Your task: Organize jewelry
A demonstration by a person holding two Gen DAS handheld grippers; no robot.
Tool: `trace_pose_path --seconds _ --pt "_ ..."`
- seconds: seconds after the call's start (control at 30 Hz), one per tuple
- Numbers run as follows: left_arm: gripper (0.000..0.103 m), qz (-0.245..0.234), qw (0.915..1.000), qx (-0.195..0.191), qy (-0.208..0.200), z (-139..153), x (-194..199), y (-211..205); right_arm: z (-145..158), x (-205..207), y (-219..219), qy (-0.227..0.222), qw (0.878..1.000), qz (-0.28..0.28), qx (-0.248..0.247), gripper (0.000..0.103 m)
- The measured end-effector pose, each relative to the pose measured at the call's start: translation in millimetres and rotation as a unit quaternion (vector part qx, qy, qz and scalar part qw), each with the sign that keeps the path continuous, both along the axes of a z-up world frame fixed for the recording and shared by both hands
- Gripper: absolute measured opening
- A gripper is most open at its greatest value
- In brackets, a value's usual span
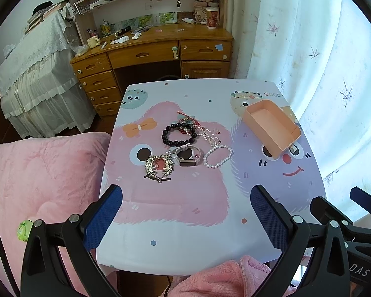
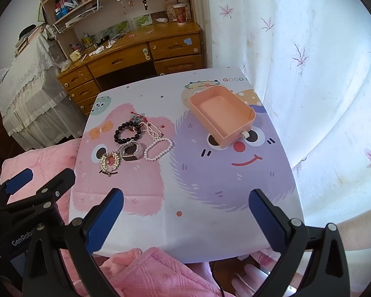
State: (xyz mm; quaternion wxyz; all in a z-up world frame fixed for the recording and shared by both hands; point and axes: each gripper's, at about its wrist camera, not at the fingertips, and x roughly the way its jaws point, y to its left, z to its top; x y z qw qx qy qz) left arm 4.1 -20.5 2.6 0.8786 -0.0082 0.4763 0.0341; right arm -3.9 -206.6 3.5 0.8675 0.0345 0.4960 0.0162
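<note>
Both the left gripper (image 1: 185, 217) and the right gripper (image 2: 185, 220) are held above the near edge of the table (image 1: 185, 247), fingers spread wide with nothing between them. The jewelry (image 1: 185, 146) is clustered on the pink monster print: a dark bead bracelet (image 1: 178, 133), a pearl bracelet (image 1: 217, 157), a watch (image 1: 188, 157), and what seems a gold brooch (image 1: 159, 165). The orange box (image 2: 222, 116) is set apart, nothing seen inside.

Bright daylight thru the curtain (image 1: 321, 74) on my right — it's blown out white in both views. Table (image 2: 185, 222) evenly lit, soft shadows only. Strong fisheye bend at edges, black vignette in corners. Centre sharp; my gripper fingers (image 1: 104, 215) up close look a bit soft.
</note>
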Motion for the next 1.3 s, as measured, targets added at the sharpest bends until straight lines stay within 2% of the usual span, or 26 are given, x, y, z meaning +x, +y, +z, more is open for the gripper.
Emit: trace_pose_path --seconds 0.43,0.67,0.83,0.97,1.1,1.17,1.3 --pt "0.102 0.011 0.9999 0.000 0.007 3 7 -6 3 9 -7 -0.006 1.000 0.023 0.004 0.102" --pt "0.102 0.011 0.9997 0.015 -0.015 7 1 -15 4 16 -18 -0.016 0.999 0.037 0.034 0.102" --pt "0.102 0.041 0.9986 0.027 -0.017 -2 -10 -15 -5 17 -25 -0.018 0.998 0.050 0.040 0.102" --pt "0.102 0.036 0.9991 0.023 0.008 -17 -19 -9 -19 14 -25 -0.026 0.997 0.076 0.011 0.102" --pt "0.102 0.054 0.9962 0.017 0.065 -41 -21 4 -30 11 -18 -0.041 0.993 0.113 -0.020 0.102" --pt "0.102 0.063 0.9939 0.003 0.091 -55 -19 15 -35 9 -11 -0.057 0.988 0.140 -0.035 0.102" --pt "0.102 0.052 0.9930 -0.015 0.105 -85 -13 33 -50 5 7 -0.078 0.972 0.205 -0.079 0.102"
